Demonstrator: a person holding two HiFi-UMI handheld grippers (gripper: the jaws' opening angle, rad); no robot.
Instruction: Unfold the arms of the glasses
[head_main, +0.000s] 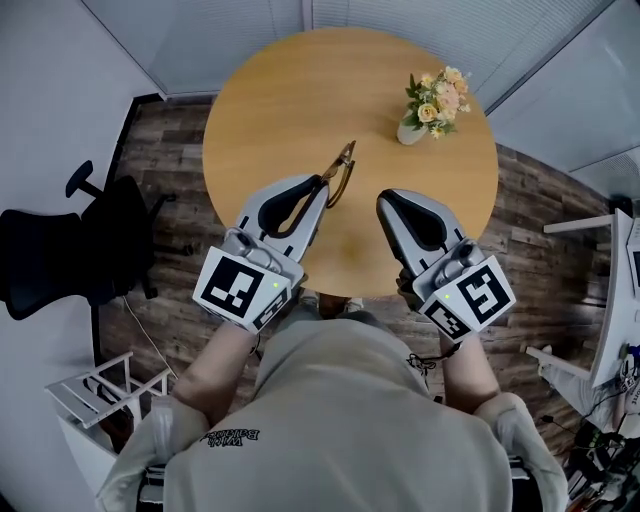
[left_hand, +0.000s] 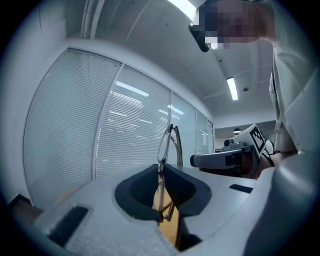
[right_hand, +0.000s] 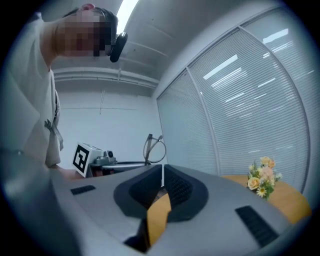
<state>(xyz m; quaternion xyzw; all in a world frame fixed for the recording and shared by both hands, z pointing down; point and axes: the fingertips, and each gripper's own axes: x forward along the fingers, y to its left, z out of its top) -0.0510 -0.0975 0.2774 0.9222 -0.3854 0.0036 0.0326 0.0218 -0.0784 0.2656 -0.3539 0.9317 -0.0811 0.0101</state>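
Thin-framed glasses (head_main: 341, 171) hang above the round wooden table (head_main: 290, 100), pinched at one end by my left gripper (head_main: 323, 187), which is shut on them. In the left gripper view the glasses (left_hand: 169, 144) stand upright out of the jaws (left_hand: 161, 172), with the arms lying close against the lens frame. My right gripper (head_main: 386, 202) hovers a little to the right of the glasses, apart from them, its jaws shut with nothing between them (right_hand: 162, 171). From the right gripper view the glasses (right_hand: 154, 148) stick up above the left gripper.
A small white vase of flowers (head_main: 435, 105) stands at the table's far right. A black office chair (head_main: 80, 250) sits left of the table, a white rack (head_main: 100, 390) at lower left, and a white desk (head_main: 610, 300) at the right edge. Glass walls with blinds surround the room.
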